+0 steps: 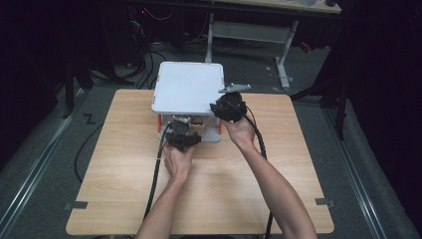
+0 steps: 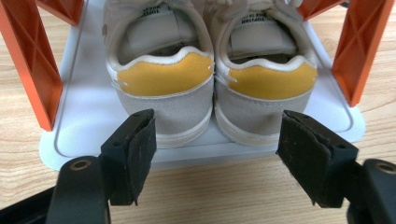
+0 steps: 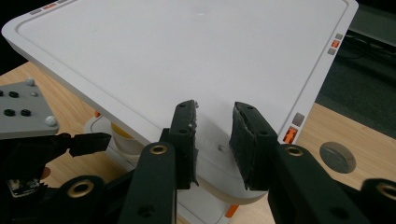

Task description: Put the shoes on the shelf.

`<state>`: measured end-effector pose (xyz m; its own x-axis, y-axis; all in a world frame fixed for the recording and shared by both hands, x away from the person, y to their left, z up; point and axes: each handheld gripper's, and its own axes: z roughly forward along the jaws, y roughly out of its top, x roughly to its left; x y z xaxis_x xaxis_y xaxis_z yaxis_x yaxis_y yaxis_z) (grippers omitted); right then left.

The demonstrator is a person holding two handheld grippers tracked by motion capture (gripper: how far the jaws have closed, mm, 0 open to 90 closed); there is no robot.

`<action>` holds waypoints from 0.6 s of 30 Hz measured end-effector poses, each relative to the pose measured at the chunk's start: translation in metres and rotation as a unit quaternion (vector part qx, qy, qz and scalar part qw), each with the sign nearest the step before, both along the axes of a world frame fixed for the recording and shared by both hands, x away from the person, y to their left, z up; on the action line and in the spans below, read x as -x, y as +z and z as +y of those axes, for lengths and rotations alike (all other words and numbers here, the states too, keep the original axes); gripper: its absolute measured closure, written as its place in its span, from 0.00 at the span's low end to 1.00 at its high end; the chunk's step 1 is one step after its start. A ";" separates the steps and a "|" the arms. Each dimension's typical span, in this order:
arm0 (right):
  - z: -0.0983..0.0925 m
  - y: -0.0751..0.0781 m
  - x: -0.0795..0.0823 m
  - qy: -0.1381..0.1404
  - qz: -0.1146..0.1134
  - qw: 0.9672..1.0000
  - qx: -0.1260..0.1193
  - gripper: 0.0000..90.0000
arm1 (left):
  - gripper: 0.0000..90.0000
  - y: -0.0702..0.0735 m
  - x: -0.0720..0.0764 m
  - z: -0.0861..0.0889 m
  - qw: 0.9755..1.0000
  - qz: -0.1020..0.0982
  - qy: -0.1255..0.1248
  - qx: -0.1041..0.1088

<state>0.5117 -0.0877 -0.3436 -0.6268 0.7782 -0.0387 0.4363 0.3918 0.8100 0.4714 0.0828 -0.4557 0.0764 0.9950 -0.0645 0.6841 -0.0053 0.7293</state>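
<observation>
Left fingers [image 2: 140,154] wide before shoes [image 2: 210,88] — right fingers [image 3: 243,140] narrower, empty.

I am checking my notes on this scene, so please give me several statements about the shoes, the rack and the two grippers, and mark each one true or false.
1. A pair of shoes stands on the lower shelf of the rack, heels toward the left gripper. True.
2. The heel patches are blue. False: they are yellow.
3. The left gripper is shut on a shoe. False: its jaws stand wide apart in front of both heels and touch neither.
4. The right gripper is at the corner of the top shelf. True.
5. The rack's posts are orange. True.
6. Something lies on the top shelf. False: its white surface is bare.
</observation>
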 end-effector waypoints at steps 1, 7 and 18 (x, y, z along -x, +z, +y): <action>0.000 0.000 0.000 -0.002 0.001 1.000 -0.001 0.77 | 0.31 0.000 0.001 0.000 1.000 0.001 -0.003 -0.003; -0.002 0.001 -0.001 -0.003 0.008 1.000 -0.006 0.74 | 0.32 0.001 0.006 -0.001 1.000 0.001 -0.014 -0.007; -0.004 0.003 0.001 -0.002 0.004 1.000 -0.013 0.67 | 0.34 0.007 0.025 0.007 0.999 -0.015 -0.048 -0.004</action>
<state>0.5110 -0.0919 -0.3403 -0.6245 0.7809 -0.0130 0.4443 0.3688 0.8164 0.4465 0.0899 -0.4488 0.1732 0.9835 -0.0529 0.6577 -0.0755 0.7495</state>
